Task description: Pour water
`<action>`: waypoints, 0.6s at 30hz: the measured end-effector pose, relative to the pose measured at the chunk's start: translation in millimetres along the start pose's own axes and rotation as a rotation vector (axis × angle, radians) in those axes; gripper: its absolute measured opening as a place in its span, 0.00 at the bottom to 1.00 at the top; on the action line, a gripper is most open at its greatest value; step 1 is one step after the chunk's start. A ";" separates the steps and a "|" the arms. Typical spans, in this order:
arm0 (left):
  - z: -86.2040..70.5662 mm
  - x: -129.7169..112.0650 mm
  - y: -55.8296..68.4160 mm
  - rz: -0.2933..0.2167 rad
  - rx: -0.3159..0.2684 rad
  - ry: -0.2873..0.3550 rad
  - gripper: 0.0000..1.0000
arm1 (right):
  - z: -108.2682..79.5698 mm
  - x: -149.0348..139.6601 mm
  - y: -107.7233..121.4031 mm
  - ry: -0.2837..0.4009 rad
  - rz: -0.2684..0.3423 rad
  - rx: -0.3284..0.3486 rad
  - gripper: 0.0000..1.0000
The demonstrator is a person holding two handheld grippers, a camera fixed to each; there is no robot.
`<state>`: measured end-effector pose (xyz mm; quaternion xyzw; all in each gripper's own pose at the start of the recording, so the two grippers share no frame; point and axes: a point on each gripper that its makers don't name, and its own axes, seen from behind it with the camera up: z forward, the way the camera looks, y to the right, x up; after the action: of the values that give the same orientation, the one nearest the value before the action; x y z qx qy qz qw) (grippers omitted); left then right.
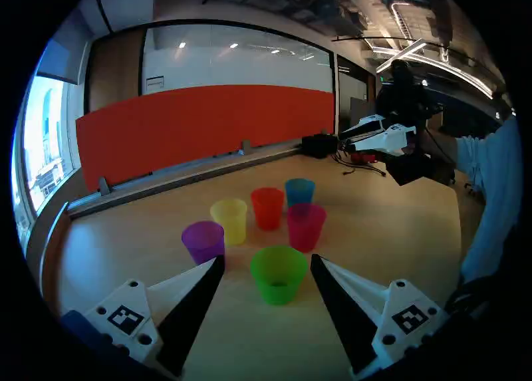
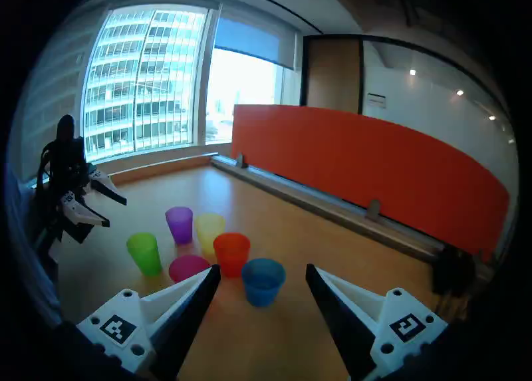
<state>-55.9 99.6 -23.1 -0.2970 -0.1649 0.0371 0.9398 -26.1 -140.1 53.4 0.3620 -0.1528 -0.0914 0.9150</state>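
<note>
Six cups cluster on the table (windows in right gripper view).

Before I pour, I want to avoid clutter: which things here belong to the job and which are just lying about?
For the job: green cup, pink cup, purple cup, yellow cup, orange cup, blue cup, left gripper, right gripper (both open).
Lying about: orange partition, black box.

An orange partition borders the wooden table beside windows.
</note>
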 end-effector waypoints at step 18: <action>19.8 -45.3 9.9 0.006 -0.048 -0.131 0.96 | 22.0 -35.8 -1.2 -0.090 0.003 0.033 1.00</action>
<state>-105.0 110.9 -26.5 -0.3167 -0.2261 0.0553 0.9195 -67.3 -145.0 60.1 0.3724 -0.1957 -0.1036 0.9013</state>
